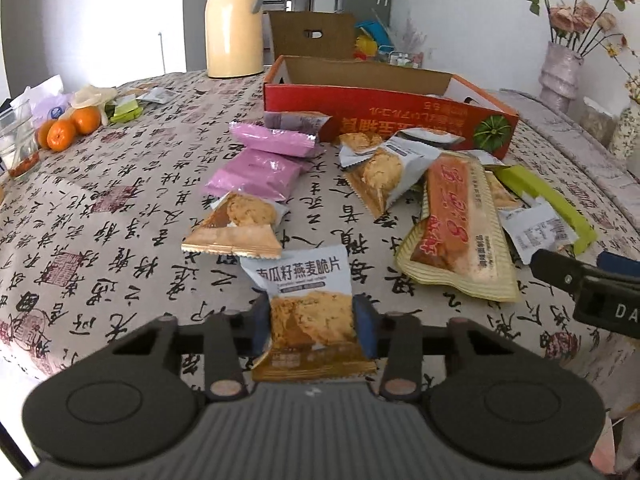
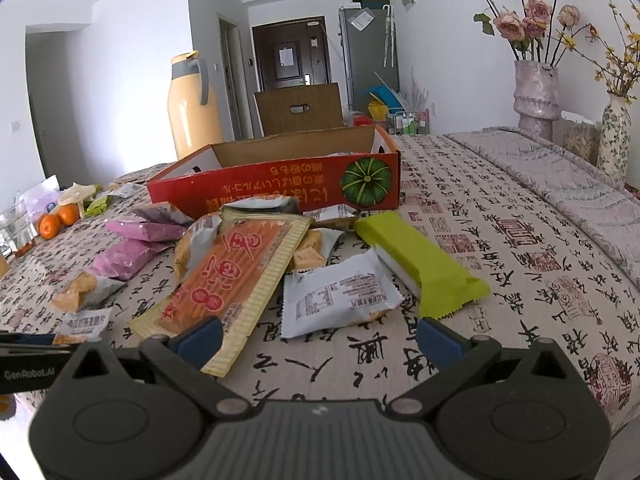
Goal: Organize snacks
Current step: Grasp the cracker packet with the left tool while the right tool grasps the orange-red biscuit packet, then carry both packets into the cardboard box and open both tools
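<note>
Clamped between the blue pads of the left gripper [image 1: 313, 322], low in the middle of the left view, is an oat-crisp packet [image 1: 308, 304], its sides squeezed by both pads and its printed top standing clear above them. Right gripper [image 2: 320, 340] sits at the bottom of the right view with its jaws spread wide and nothing between them, only bare cloth.

A table fills most of both views, draped in a beige cloth [image 1: 120, 200] printed with black calligraphy and red seals; its far right part carries a folded grey runner [image 2: 540, 168]. Behind it are white walls, a dark door [image 2: 290, 58] at upper centre of the right view, and a grey fridge [image 2: 366, 48] beside it.

At centre stands a red carton [image 1: 384, 114], open-topped, with a green pumpkin on its front. A cream flask [image 1: 232, 20] rises at upper left of the left view, and a vase [image 2: 536, 92] of pink roses at upper right. A brown box [image 2: 298, 110] stands behind the carton.

Before the carton lie the loose snacks: a long orange bar [image 2: 236, 276], a lime bar [image 2: 424, 260], pink packets [image 1: 256, 168], a grey packet [image 2: 336, 296] and more biscuit packets [image 1: 236, 224]. Oranges [image 1: 68, 128] sit at the left edge.
</note>
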A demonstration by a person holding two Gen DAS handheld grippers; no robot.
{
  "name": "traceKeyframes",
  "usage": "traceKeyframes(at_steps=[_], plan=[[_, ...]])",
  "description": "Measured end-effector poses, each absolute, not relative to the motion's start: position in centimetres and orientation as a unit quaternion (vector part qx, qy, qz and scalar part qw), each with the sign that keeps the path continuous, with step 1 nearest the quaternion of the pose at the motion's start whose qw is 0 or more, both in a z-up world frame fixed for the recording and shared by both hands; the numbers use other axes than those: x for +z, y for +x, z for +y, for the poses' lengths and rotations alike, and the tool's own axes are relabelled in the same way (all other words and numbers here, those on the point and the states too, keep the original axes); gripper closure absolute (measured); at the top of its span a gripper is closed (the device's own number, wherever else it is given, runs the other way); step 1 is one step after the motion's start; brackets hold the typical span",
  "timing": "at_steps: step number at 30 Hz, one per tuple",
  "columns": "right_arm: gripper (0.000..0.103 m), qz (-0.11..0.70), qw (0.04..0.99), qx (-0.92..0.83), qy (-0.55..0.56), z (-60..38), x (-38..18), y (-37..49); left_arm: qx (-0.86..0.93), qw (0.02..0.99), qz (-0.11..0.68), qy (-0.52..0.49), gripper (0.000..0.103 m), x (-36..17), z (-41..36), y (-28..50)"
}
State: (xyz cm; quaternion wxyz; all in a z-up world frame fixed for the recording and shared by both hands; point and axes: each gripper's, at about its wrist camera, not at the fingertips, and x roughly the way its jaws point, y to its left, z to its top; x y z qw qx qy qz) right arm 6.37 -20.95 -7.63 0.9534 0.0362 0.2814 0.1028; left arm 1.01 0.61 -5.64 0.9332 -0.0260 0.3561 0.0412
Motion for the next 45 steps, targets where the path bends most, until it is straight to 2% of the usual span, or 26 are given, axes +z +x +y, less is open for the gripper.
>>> traceKeyframes(at_steps=[20, 26, 36, 39, 42, 45], plan=[[0.000, 0.271, 0.956, 0.100, 0.044, -21.3, -7.4, 6.8, 0.001, 0.959, 0.284, -0.025, 0.062, -1.7, 0.3, 0.8], [0.000, 0.260, 0.957, 0.122, 0.032, -19.0, -6.5, 7.7, 0.003, 0.962, 0.272, -0.033, 0.062, -0.9, 1.4, 1.9], [0.004, 0.292, 0.949, 0.114, 0.018, -13.8, -7.0, 11.9, 0.005, 0.962, 0.268, -0.046, 0.062, -1.0, 3.7, 3.8], [0.011, 0.300, 0.948, 0.103, 0.012, -12.8, -7.3, 12.7, -0.001, 0.961, 0.271, -0.051, 0.062, -1.3, 3.9, 4.2], [0.025, 0.309, 0.946, 0.095, 0.003, -11.9, -7.8, 13.0, -0.005, 0.960, 0.274, -0.056, 0.062, -1.6, 4.2, 4.5], [0.034, 0.313, 0.945, 0.090, -0.001, -11.7, -8.2, 13.0, -0.008, 0.960, 0.274, -0.059, 0.062, -1.8, 4.4, 4.6]])
